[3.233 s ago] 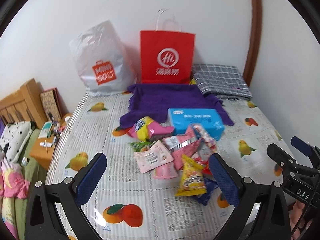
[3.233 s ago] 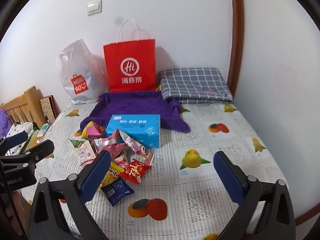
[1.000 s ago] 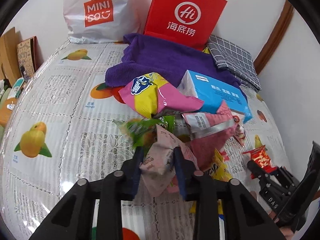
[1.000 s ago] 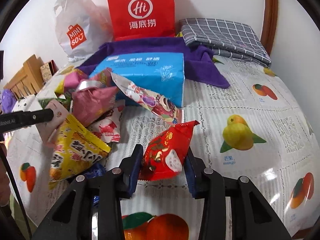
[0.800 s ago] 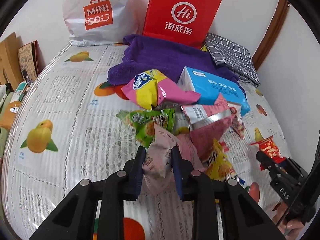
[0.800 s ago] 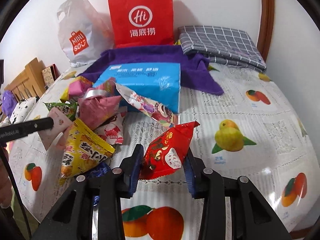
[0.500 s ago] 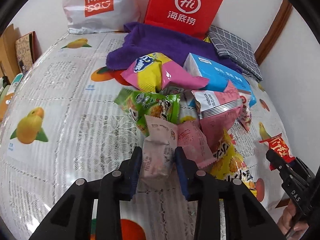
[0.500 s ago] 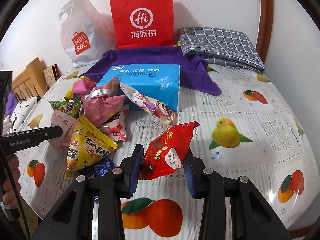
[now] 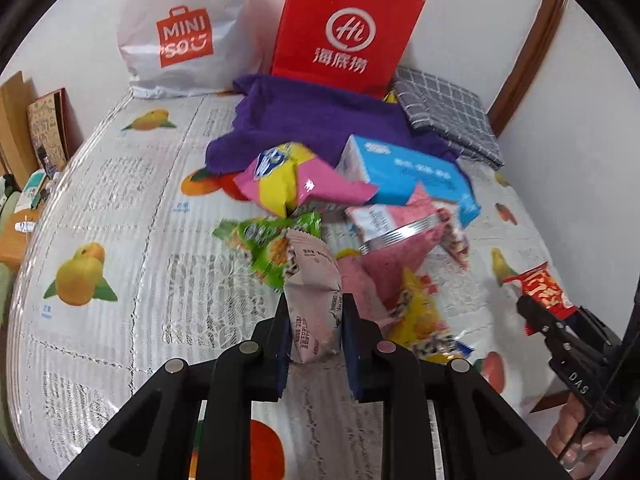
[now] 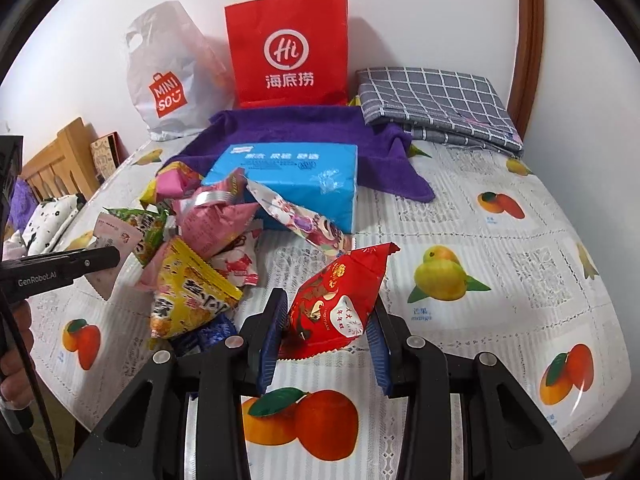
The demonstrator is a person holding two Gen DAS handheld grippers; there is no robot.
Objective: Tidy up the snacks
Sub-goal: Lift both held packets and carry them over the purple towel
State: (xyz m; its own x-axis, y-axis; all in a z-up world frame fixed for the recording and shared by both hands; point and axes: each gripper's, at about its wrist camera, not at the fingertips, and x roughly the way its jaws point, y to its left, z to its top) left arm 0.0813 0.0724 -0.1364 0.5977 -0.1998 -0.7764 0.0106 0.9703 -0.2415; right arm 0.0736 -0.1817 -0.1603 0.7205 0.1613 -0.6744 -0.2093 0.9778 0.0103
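Note:
My left gripper (image 9: 314, 312) is shut on a pale pink snack packet (image 9: 314, 300) and holds it above the near edge of the snack pile. My right gripper (image 10: 326, 316) is shut on a red snack packet (image 10: 336, 304), lifted above the fruit-print tablecloth (image 10: 480, 320). The pile holds a yellow packet (image 10: 188, 296), a green packet (image 9: 264, 244), a pink foil bag (image 9: 396, 232) and a pink-yellow bag (image 9: 288, 180). The left gripper and its packet (image 10: 112, 236) show at the left of the right wrist view.
A blue tissue pack (image 10: 288, 176) lies behind the pile on a purple towel (image 10: 288, 128). A red paper bag (image 10: 286, 48) and a white Miniso bag (image 10: 172, 76) stand against the wall. A grey checked cloth (image 10: 432, 104) lies at the back right. A wooden bedframe (image 10: 56, 164) is at left.
Both grippers went from open and empty to shut on packets. Over the last second both have lifted their packets slightly and drawn back from the pile.

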